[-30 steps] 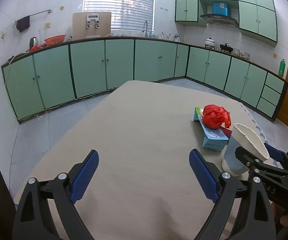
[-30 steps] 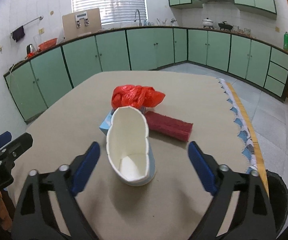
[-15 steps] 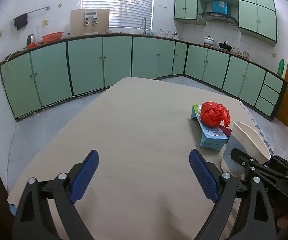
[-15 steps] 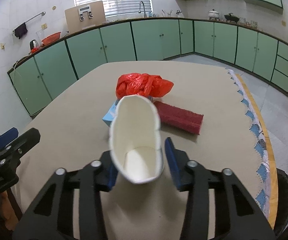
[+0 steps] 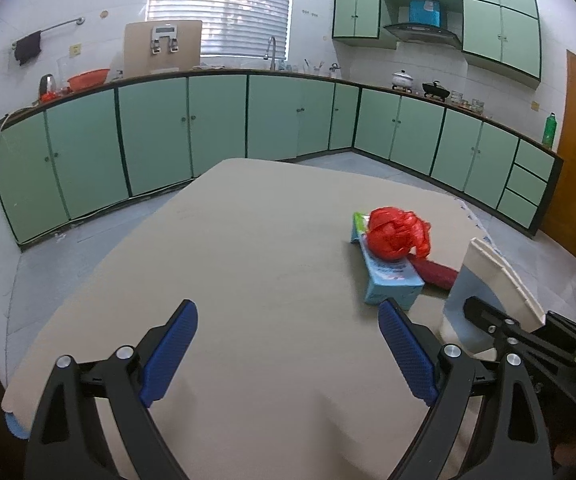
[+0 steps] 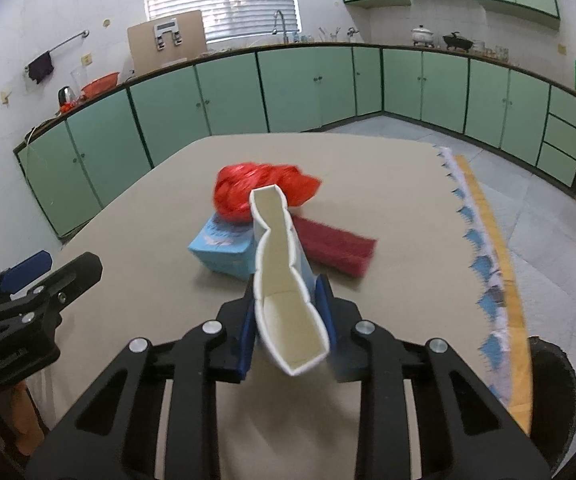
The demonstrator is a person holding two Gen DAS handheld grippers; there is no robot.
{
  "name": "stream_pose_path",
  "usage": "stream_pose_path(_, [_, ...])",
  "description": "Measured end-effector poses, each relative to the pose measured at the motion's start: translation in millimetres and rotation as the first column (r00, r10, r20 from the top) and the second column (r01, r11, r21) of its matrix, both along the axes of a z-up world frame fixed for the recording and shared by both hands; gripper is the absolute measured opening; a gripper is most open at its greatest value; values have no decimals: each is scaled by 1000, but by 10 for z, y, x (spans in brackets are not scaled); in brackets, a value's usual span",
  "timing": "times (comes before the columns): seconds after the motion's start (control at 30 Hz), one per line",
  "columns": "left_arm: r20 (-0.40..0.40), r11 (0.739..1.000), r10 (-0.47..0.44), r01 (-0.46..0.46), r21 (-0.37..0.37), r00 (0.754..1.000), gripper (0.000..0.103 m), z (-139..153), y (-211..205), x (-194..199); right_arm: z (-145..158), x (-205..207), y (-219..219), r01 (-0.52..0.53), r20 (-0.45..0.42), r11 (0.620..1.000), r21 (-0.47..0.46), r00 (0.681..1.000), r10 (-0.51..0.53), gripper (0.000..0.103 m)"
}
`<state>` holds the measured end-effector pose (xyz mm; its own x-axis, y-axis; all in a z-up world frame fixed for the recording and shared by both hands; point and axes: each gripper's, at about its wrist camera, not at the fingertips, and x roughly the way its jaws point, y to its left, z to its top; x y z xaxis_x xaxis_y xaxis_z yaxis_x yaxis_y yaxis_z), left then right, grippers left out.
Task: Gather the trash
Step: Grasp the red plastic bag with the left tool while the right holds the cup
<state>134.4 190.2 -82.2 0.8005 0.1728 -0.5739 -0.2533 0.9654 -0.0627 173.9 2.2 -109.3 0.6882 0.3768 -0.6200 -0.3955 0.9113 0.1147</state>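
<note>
**Right gripper crushes the paper cup flat**

A second ago the paper cup [image 6: 283,276] stood round and whole between widely spread blue pads; since then the right gripper [image 6: 288,312] has been closing its jaws, and the cup is now squeezed into a narrow, kinked slot, its white rim buckled into a wavy outline. The pads press on both of its sides near the base, and the cup leans away from the camera with its open mouth facing up. In the left wrist view the same cup [image 5: 484,280] shows at the right edge, flattened, with the black finger of the right gripper across its pale blue wall.

Just beyond the cup on the beige table [image 6: 388,184] lies the rest of the rubbish: a light blue carton [image 6: 223,252] on its side, a crumpled red plastic bag [image 6: 255,192] resting on the carton's far end, and a dark red sponge-like block [image 6: 336,248] to the right of the carton.

The left gripper [image 5: 288,356] hangs over the near left part of the table with its blue pads spread wide and nothing between them; bare tabletop shows in the gap. Green cabinets [image 5: 215,120] line the far walls.
</note>
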Motion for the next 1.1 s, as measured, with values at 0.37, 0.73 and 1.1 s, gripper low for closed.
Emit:
stream_pose_path(0.37, [13, 997, -67, 67, -25, 998, 90, 69, -262, 496, 152, 382, -392, 92, 40, 996, -17, 995, -91, 26])
stream_pose_path(0.73, [-10, 993, -115, 115, -15, 993, 82, 1, -429, 1192, 57, 851, -524, 133, 7, 991, -7, 991, -132, 26])
stream_pose_path(1.1, [-94, 985, -173, 170, -38, 981, 49, -220, -603, 1489, -6, 951, -599, 138, -14, 990, 12, 990, -138, 27])
